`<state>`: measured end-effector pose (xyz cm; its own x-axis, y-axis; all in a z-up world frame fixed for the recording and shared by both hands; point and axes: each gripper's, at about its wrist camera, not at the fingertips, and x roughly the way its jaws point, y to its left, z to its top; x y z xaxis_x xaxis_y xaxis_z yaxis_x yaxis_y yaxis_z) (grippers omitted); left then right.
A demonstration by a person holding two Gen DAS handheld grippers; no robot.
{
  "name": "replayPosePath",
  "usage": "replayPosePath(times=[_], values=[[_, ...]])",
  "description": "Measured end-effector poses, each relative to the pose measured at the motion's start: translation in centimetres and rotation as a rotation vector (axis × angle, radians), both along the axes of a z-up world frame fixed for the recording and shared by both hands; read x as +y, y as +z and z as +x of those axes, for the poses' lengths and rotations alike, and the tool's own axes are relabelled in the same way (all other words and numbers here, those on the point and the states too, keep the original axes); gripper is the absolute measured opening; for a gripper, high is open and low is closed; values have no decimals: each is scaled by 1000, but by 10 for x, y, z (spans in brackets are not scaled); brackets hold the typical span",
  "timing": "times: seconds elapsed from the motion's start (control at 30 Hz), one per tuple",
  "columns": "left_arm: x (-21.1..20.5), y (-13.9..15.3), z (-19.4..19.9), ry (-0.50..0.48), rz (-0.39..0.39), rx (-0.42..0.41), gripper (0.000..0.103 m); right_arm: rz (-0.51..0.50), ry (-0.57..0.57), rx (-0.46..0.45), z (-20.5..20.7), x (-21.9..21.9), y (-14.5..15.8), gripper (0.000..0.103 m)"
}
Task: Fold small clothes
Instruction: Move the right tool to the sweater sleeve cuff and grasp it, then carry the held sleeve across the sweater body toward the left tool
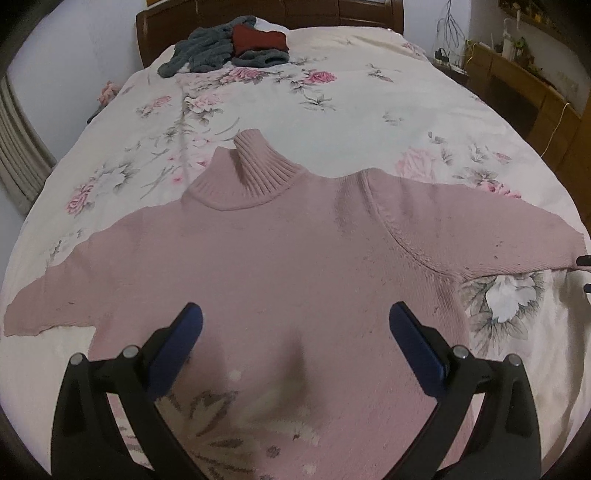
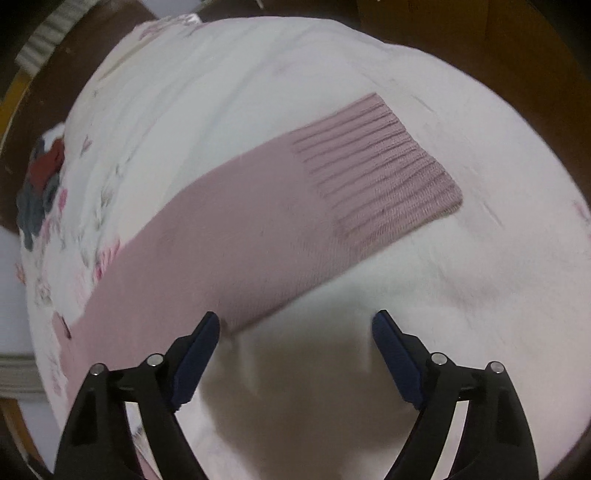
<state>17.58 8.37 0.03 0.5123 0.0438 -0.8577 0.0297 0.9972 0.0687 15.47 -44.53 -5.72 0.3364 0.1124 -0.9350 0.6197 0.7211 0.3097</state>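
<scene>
A pink sweater point(image 1: 280, 254) lies spread flat, front up, across the near half of a bed point(image 1: 369, 103) covered with a white floral sheet. Its ribbed turtleneck collar point(image 1: 255, 166) points toward the headboard point(image 1: 266, 14), and both sleeves are stretched out sideways toward the bed's left and right edges. The left gripper point(image 1: 295, 328) hangs above the sweater's lower body with its blue-padded fingers point(image 1: 181, 347) spread wide and nothing between them; the fabric below is blurred and a pale flower pattern shows near the hem, though whether it is on the knit or the sheet cannot be told. At the far end of the bed, by the headboard, sits a pile of grey clothes point(image 1: 207, 55) with a dark red piece point(image 1: 258, 37) on top. The right gripper point(image 2: 295, 325) is also spread apart and empty, hovering over bare sheet beside the right sleeve point(image 2: 229, 236), whose ribbed cuff point(image 2: 376, 170) lies flat near the bed's edge. Its left finger point(image 2: 197, 358) is just beside the sleeve's lower edge; contact cannot be told. The same pile shows at the far left of that view. No brand, label or readable writing appears on any garment or gripper. A wooden cabinet point(image 1: 524, 88) stands past the bed's right side.
</scene>
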Motion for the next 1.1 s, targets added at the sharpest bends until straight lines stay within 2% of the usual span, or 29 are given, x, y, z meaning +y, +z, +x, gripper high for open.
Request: replayPosePath(times=[0.13,0.17,0.23,0.3,0.4,0.47,0.67,0.77,0.93,1.1], values=[[-2,-3,0,-13,25,-3,100,21,-47,-36,6,-13,-6,85],[-2,-3,0,-14,28,-3,100,20,-57,-41,6,-14,-7,82],[-1,-4,0,-16,28,-4,100,19,-74,-49,15,-15,-9,68],[1,-5,0,-13,25,-3,100,33,-90,-76,23,-18,-11,38],[7,-8,0,-4,22,1,100,52,-119,-103,25,-23,-13,17],[11,-10,-1,1,19,4,100,30,-112,-119,26,-22,-10,7],[26,-17,-3,21,17,21,100,-20,-55,-206,27,-1,12,5],[37,-19,-4,41,11,27,100,-5,1,-263,26,16,28,5],[52,-21,-7,66,9,34,100,20,119,-323,37,68,48,5],[66,-24,-12,81,13,38,100,86,263,-375,51,131,61,5]])
